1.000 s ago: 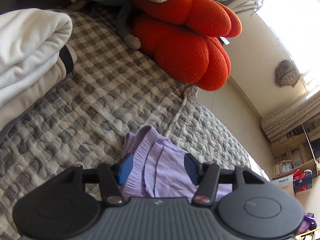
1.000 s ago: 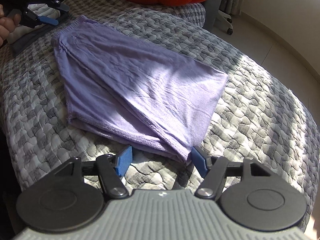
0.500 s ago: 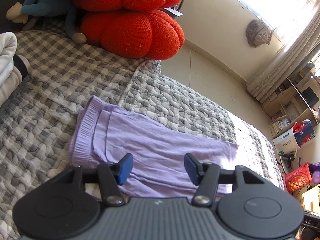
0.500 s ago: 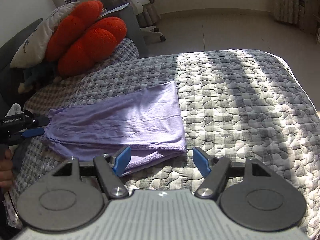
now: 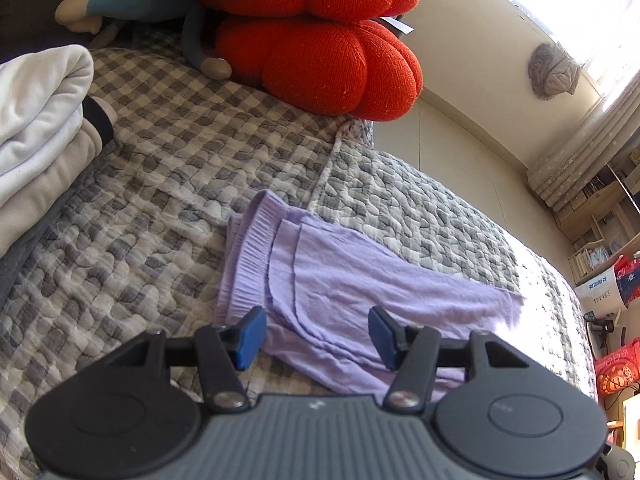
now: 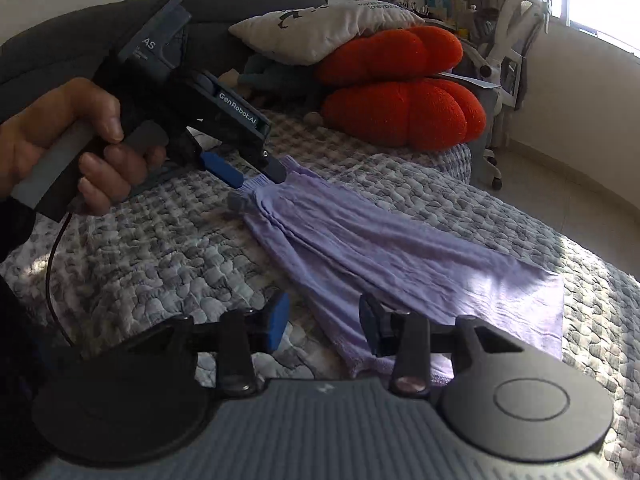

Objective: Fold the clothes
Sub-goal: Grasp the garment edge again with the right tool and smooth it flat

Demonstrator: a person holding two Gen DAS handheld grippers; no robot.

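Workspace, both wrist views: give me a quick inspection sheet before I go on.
Surface: quilted grey bedspread, sunlit at far end.
Job's things: lilac garment lying flat, partly folded, waistband toward the pillows.
Clutter: folded white stack, red cushions, plush toy, pillow.
Grippers: left gripper open at the waistband; right gripper open at the near edge.
Cables: black cord under the hand.
Surroundings: chair, shelves.

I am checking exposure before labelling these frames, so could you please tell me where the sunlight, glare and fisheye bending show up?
Left wrist view: the window corner at upper right is blown out, and sun washes the far end of the purple garment; the wall edges bow. Right wrist view: a sun patch bleaches the quilt at right, the hand on the left gripper sits in shade, and the window at top right glares.
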